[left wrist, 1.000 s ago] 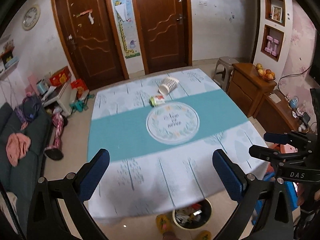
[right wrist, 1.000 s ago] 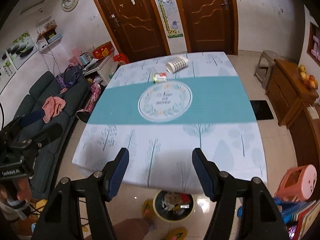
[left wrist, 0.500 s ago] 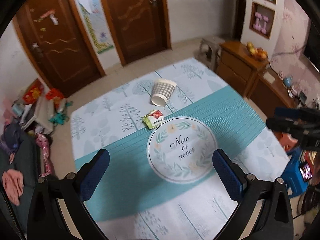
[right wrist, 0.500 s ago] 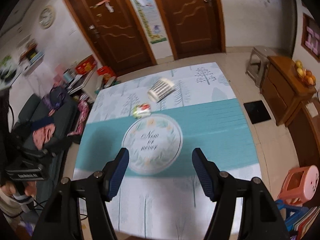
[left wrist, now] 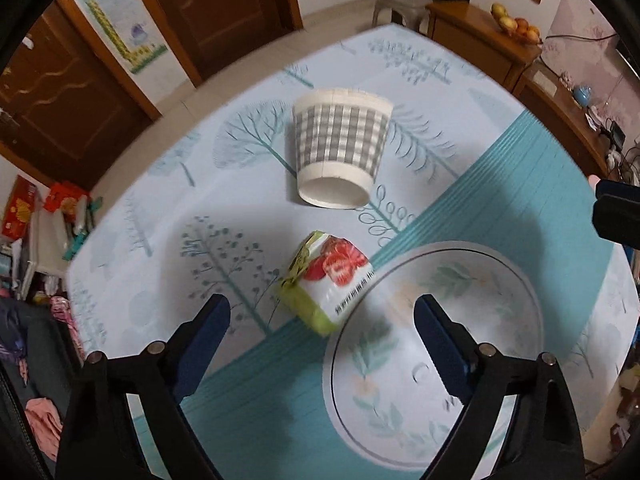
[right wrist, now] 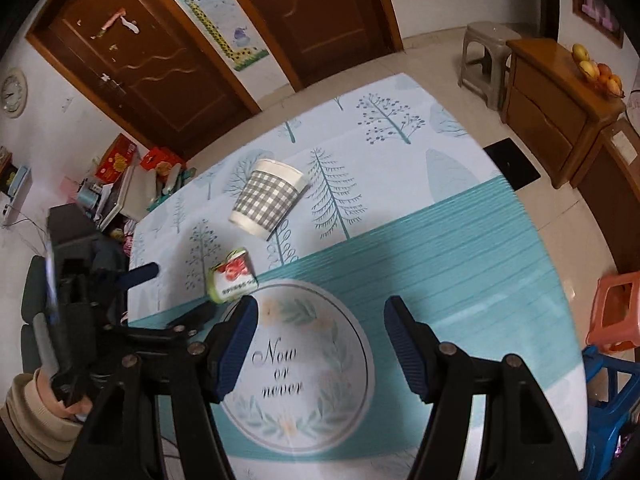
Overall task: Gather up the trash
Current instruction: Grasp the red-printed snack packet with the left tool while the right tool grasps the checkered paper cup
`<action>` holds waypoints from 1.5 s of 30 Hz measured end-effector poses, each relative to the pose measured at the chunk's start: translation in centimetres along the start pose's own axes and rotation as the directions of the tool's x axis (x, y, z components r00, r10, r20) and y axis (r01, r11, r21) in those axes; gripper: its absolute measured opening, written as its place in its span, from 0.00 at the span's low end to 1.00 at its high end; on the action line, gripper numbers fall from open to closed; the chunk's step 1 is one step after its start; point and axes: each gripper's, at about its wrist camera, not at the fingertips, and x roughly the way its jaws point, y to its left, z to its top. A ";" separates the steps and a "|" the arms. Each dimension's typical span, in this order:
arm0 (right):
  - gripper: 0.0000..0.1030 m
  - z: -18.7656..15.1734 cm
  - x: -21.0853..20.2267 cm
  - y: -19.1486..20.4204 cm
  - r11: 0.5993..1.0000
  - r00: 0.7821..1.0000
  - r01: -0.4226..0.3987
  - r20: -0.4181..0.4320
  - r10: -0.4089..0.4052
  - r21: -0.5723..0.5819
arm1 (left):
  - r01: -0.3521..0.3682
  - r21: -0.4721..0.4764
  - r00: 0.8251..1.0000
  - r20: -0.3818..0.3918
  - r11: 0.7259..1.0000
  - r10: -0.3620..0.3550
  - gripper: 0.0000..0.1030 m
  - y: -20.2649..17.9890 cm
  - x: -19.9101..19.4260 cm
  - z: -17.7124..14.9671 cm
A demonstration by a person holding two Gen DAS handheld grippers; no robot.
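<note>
**A:** What are my grippers doing?

**B:** I see my left gripper spread wide, its jaws closing, nothing pressed between them. The green strawberry-print packet lies just past its fingertips, centre frame, untouched. My right gripper is spread and empty over the round "Now or never" emblem.

**A:** And the cup?

**B:** The checked paper cup lies on its side on the tablecloth, upper centre. Only the right view shows my left hand, lower left; only the left view shows the cup's open mouth.
</note>
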 end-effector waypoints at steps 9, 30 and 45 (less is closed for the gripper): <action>0.64 1.8 4.0 0.7 0.998 0.999 -0.007 -0.040 0.009 0.055 | 0.074 -0.001 0.995 -0.061 0.997 -0.074 0.66 0.2 4.8 0.3; 0.64 7.3 12.5 3.4 0.972 0.992 -0.100 -0.053 0.113 0.211 | 0.195 -0.341 0.979 0.126 0.920 -0.161 0.17 10.4 3.0 -0.1; 0.30 7.4 14.5 5.1 0.971 0.987 -0.152 -0.015 0.157 0.184 | 0.240 -0.411 0.969 0.162 0.879 -0.188 0.17 11.9 1.9 -0.8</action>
